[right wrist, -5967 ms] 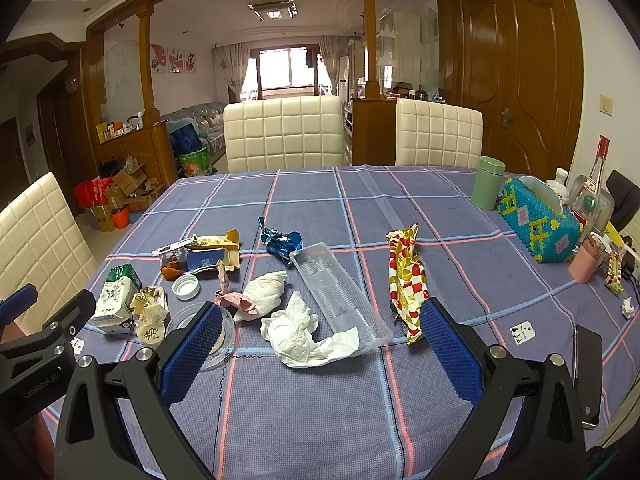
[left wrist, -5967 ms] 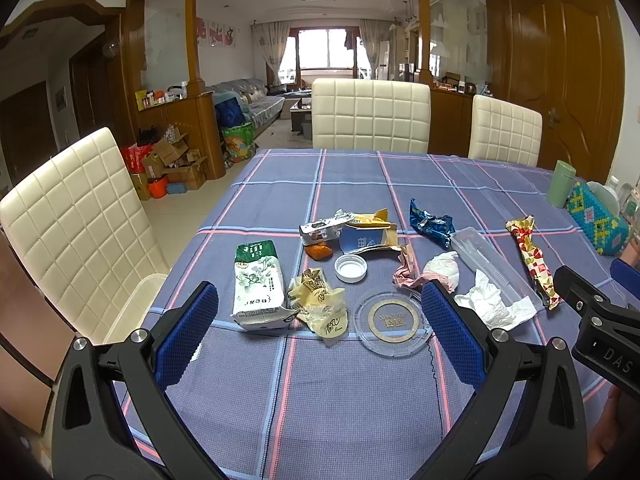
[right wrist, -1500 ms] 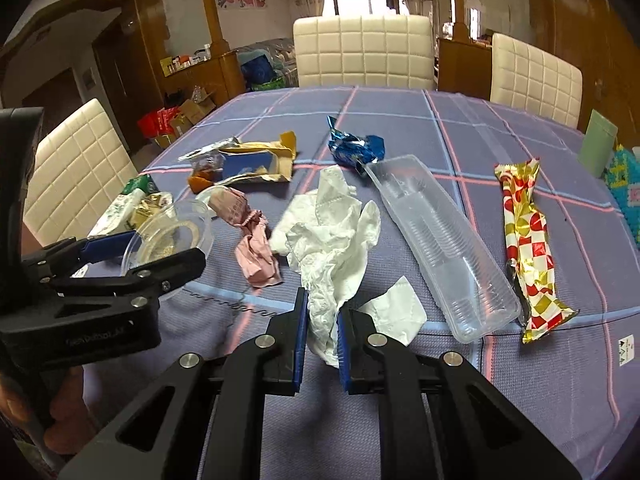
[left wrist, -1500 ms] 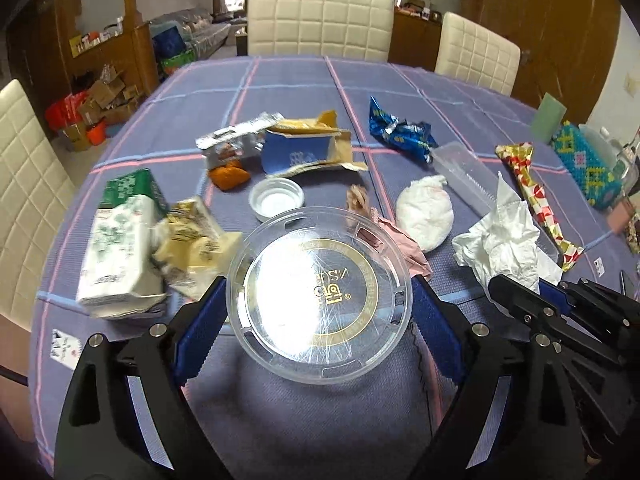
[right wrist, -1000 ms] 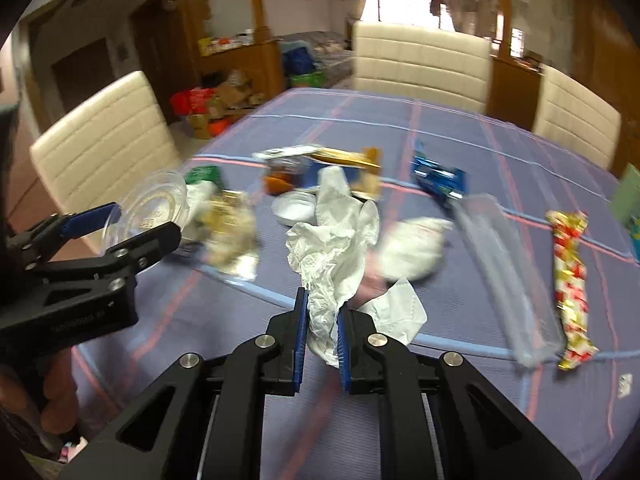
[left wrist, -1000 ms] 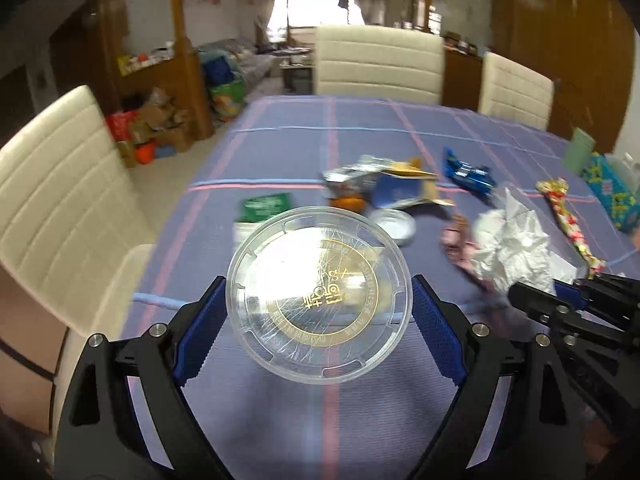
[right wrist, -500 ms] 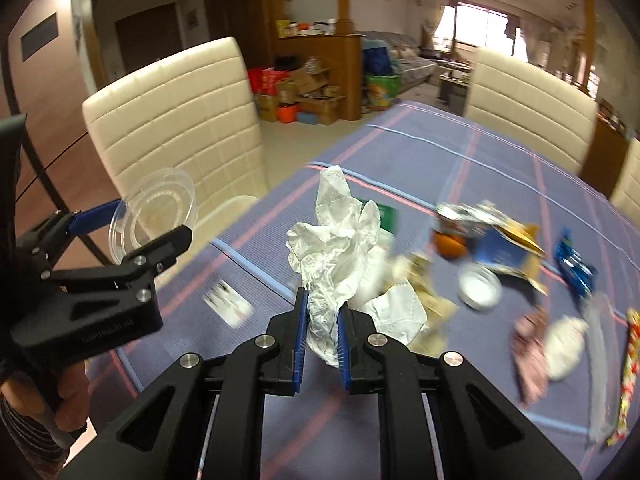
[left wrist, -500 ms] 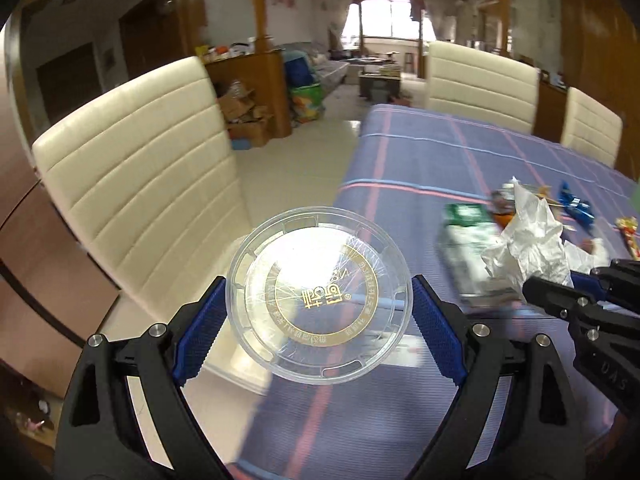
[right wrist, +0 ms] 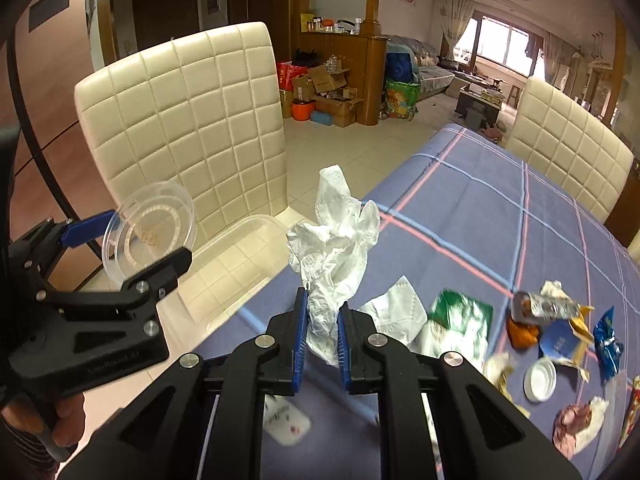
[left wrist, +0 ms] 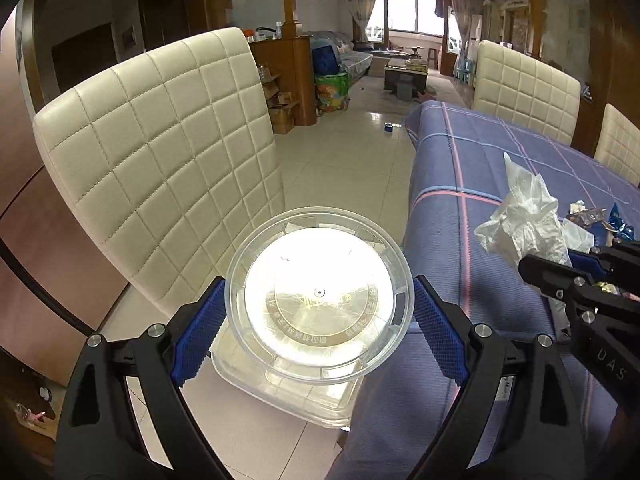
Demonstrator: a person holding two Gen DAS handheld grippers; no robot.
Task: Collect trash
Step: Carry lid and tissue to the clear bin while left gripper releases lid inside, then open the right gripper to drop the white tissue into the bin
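Trash in hand comes in two pieces. A clear round plastic lid with a gold ring print (left wrist: 318,296) sits between the blue pads of the left gripper (left wrist: 319,330), whose fingers stand wide and press on the lid's rim from both sides. In the left wrist view the lid hangs above a clear rectangular plastic bin (left wrist: 288,384) that rests on the seat of a cream quilted chair (left wrist: 160,160), just beside the edge of the table with the blue checked cloth (left wrist: 472,208). A crumpled white tissue (right wrist: 334,248) is pinched in the right gripper (right wrist: 322,334), its fingers narrow and clamped on the lower end of the wad, which rises above the pads. It hangs over the near corner of the table, close to the bin (right wrist: 236,264). Farther along the cloth lie other scraps: a green and white packet (right wrist: 460,320), a white round cap (right wrist: 540,378), a blue foil wrapper (right wrist: 608,342) and a pink and white crumpled paper (right wrist: 578,426). A hand (right wrist: 60,420) grips the left tool's handle.
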